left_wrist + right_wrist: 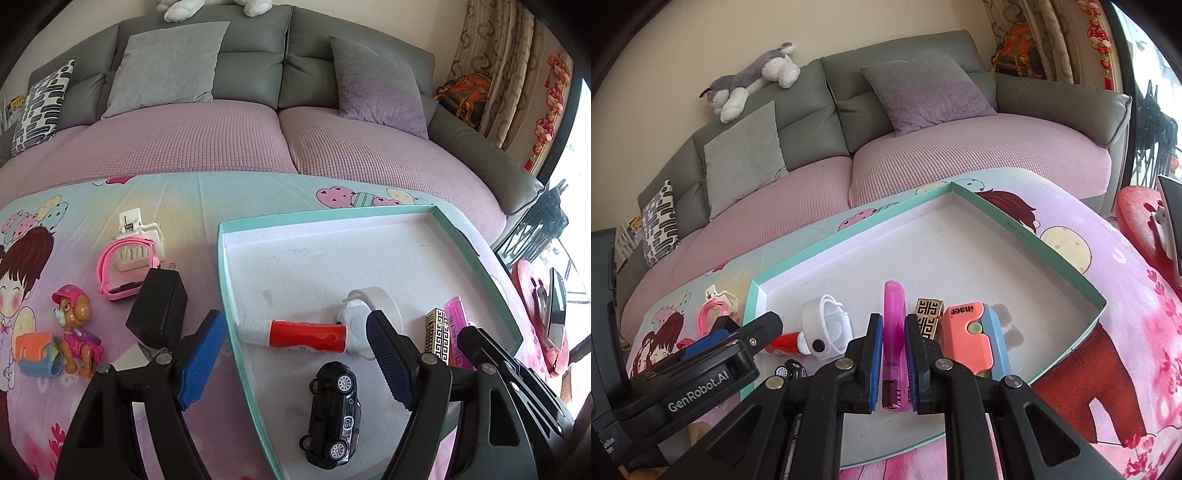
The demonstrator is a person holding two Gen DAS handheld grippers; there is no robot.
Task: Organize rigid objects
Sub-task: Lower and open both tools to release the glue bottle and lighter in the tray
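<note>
Pink translucent lighter (894, 343) is pinched between the right gripper (893, 350) fingers, inside the teal-rimmed tray (1052, 254) near its front edge. Long axis runs 12–6 o'clock in the right wrist view, vented metal end toward 6, rounded end toward 12.

Just beside it at 3 o'clock: gold-and-black patterned lighter (929, 317), then a coral and blue block (975, 339) with partly readable upside-down lettering. At 9 o'clock: white round gadget (827, 328) and a red tube (785, 343).

Left gripper (299, 354) fingers stand wide with nothing between the pads — one finger (203, 354) over the cloth outside the tray, the other over the tray. Black toy car (334, 413) lies in the tray, long axis 12–6, "CS" on its door. Red tube's long axis runs 9–3 in that view.

Outside the tray at 9 o'clock: black adapter (159, 306), pink headband (118, 269), puppy figure (75, 325).

Surface is covered by a cartoon-print cloth (66, 221); grey sofa (251, 62) with pink seat cover behind, plush dog (753, 77) on its back. Left gripper body reads "GenRobot.AI".
</note>
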